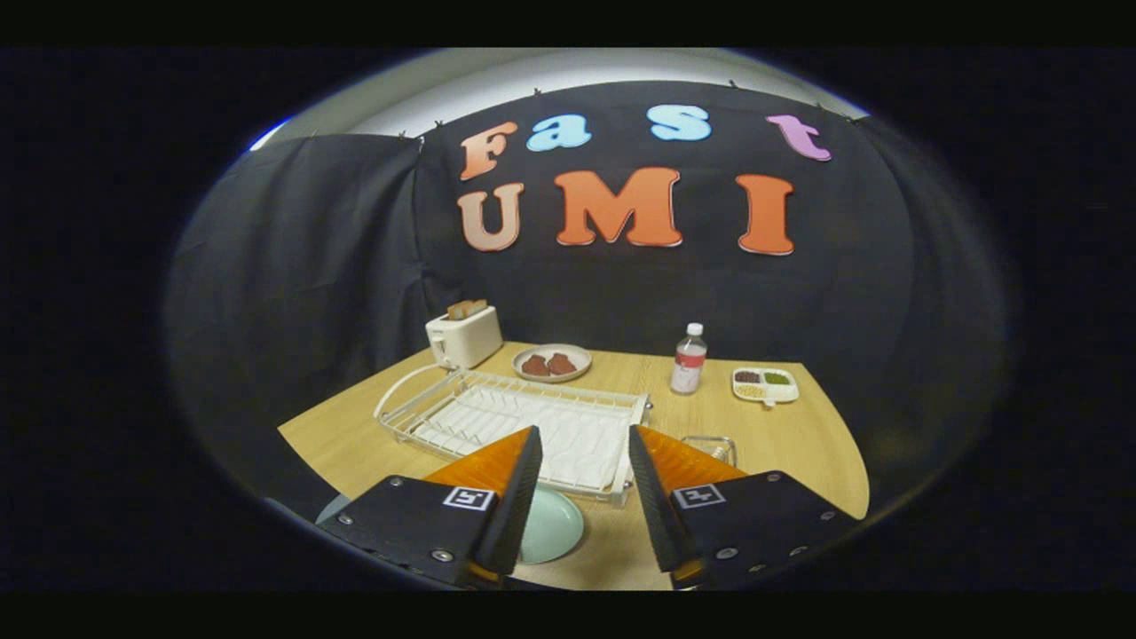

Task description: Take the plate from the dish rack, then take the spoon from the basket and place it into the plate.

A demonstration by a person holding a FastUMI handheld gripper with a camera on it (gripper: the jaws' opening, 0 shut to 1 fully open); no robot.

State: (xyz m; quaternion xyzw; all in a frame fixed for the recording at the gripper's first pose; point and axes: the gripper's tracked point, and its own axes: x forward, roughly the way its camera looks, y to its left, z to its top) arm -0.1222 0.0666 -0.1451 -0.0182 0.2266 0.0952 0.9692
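Note:
A pale green plate [552, 528] lies flat on the wooden table [772, 444], just in front of the white dish rack [532, 417]. My left finger covers part of the plate. My gripper [583, 435] hovers above them, open, with nothing between its orange fingers [497, 466]. The rack's white mat looks bare. To the right of the rack, a small wire basket [710, 442] pokes out from behind my right finger. What it holds is hidden, so I cannot make out the spoon.
At the table's back stand a cream toaster [463, 335] with toast in it, a plate of brown food [552, 362], a plastic bottle [689, 359] and a divided snack tray [764, 384]. Black cloth walls close the booth behind.

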